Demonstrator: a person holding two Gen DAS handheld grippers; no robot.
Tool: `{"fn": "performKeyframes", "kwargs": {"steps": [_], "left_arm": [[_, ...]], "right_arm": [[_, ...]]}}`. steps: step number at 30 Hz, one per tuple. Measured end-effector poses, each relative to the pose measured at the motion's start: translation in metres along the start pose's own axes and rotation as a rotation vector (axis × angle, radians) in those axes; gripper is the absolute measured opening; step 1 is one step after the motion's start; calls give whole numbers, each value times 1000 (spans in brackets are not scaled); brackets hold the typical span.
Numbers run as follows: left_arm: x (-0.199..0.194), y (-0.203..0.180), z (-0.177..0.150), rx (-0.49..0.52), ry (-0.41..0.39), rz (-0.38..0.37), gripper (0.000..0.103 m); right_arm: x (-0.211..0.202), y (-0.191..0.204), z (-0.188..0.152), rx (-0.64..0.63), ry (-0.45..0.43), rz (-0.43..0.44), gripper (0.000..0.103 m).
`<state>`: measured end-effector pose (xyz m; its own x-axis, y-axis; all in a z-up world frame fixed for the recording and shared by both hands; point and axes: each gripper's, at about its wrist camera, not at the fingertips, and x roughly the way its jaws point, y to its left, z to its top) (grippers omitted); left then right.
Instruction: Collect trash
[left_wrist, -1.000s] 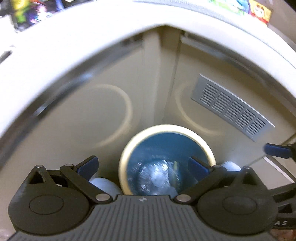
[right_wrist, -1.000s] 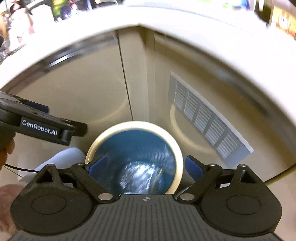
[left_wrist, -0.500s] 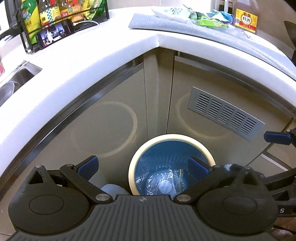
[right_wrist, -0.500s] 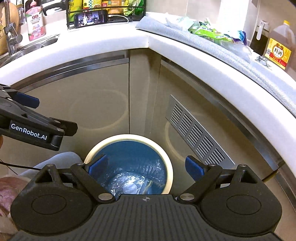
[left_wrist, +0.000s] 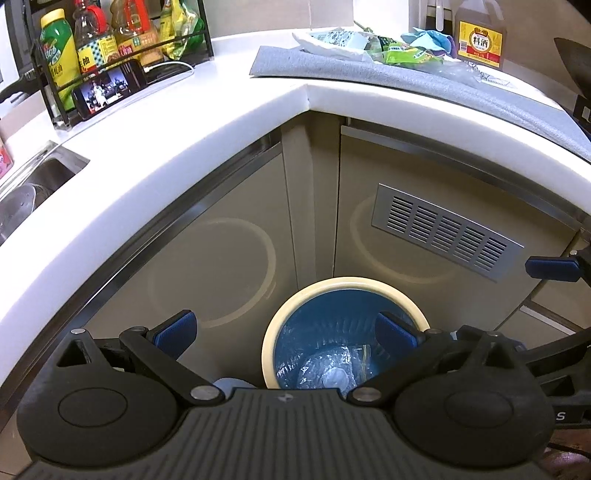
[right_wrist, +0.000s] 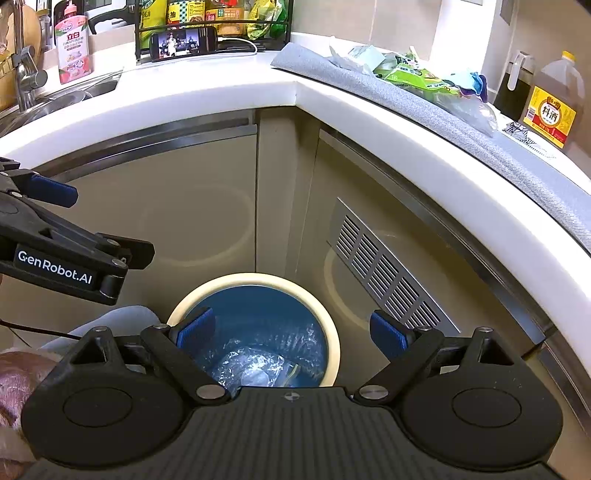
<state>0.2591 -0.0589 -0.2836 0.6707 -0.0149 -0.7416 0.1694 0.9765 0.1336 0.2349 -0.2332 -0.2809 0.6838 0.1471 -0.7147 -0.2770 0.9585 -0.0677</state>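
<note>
A round trash bin with a cream rim (left_wrist: 343, 286) (right_wrist: 255, 278) and a blue liner stands on the floor in the cabinet corner. Crumpled clear plastic (left_wrist: 328, 373) (right_wrist: 255, 369) lies at its bottom. My left gripper (left_wrist: 286, 328) hangs open above the bin's left side, nothing between its blue pads. My right gripper (right_wrist: 291, 332) is open too, above the bin and empty. On the grey mat (left_wrist: 424, 81) (right_wrist: 406, 96) up on the counter lies a heap of wrappers: green packets (left_wrist: 402, 53) (right_wrist: 413, 77), white and clear plastic.
White corner counter (left_wrist: 221, 122) overhangs beige cabinet doors with a metal vent (left_wrist: 443, 232). A rack of bottles (left_wrist: 110, 40), a phone (left_wrist: 109, 88), a sink (left_wrist: 33, 184) at left, a cooking-wine jug (left_wrist: 480, 37) at right. The left gripper's side shows in the right wrist view (right_wrist: 55, 243).
Both grippers have risen and tilted up from the bin; the countertop and its wrappers have come into view, and the bin looks smaller and lower. Both stayed open.
</note>
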Motion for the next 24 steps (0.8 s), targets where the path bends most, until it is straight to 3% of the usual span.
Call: {"fn": "performKeyframes", "kwargs": {"steps": [24], "left_arm": [[-3, -1, 0, 12, -18, 3, 103]], "right_arm": [[2, -1, -2, 5, 12, 6, 92]]}}
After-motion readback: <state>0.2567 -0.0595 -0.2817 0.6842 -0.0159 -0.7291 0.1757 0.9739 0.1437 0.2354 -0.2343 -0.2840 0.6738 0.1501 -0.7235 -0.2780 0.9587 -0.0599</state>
